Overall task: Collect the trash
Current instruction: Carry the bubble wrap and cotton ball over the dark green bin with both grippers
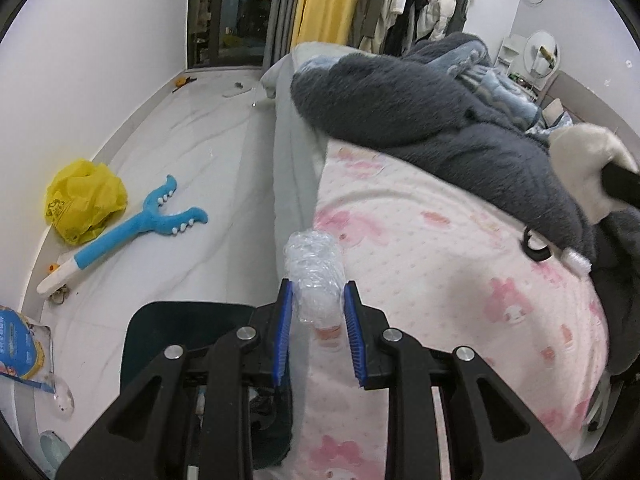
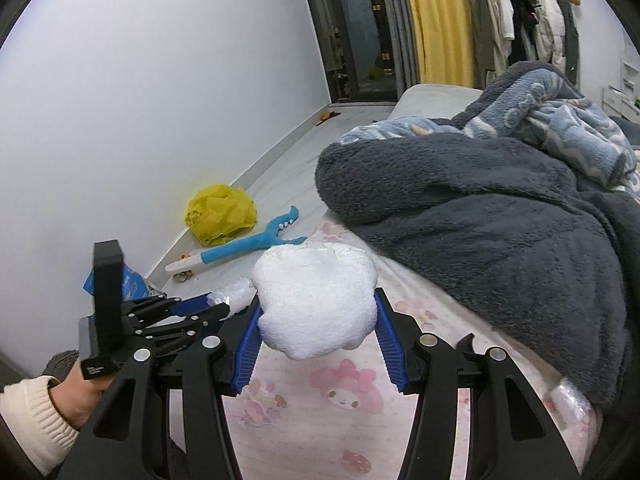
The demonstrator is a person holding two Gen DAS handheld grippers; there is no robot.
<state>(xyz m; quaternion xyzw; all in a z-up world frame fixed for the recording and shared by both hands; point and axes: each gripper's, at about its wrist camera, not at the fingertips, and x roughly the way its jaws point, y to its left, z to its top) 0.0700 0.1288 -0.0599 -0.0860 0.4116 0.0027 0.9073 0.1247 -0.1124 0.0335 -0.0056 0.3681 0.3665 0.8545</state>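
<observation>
My left gripper [image 1: 318, 300] is shut on a crumpled piece of clear bubble wrap [image 1: 314, 276], held over the edge of a bed with a pink patterned sheet [image 1: 420, 280]. A dark bin [image 1: 180, 332] shows on the floor just below and left of its fingers. In the right wrist view my right gripper [image 2: 318, 320] is shut on a wad of white tissue [image 2: 316, 300] above the same pink sheet [image 2: 320, 420]. The left gripper [image 2: 208, 304] with its bubble wrap [image 2: 234, 292] appears at the left, held by a hand [image 2: 76, 392] in a cream sleeve.
A yellow plastic bag [image 1: 82, 200] and a blue toy grabber [image 1: 132, 228] lie on the white floor by the wall. A blue snack wrapper [image 1: 20, 348] is at the lower left. A dark grey fleece blanket [image 1: 420, 120] covers the bed; another bubble wrap piece [image 2: 572, 404] peeks from under it.
</observation>
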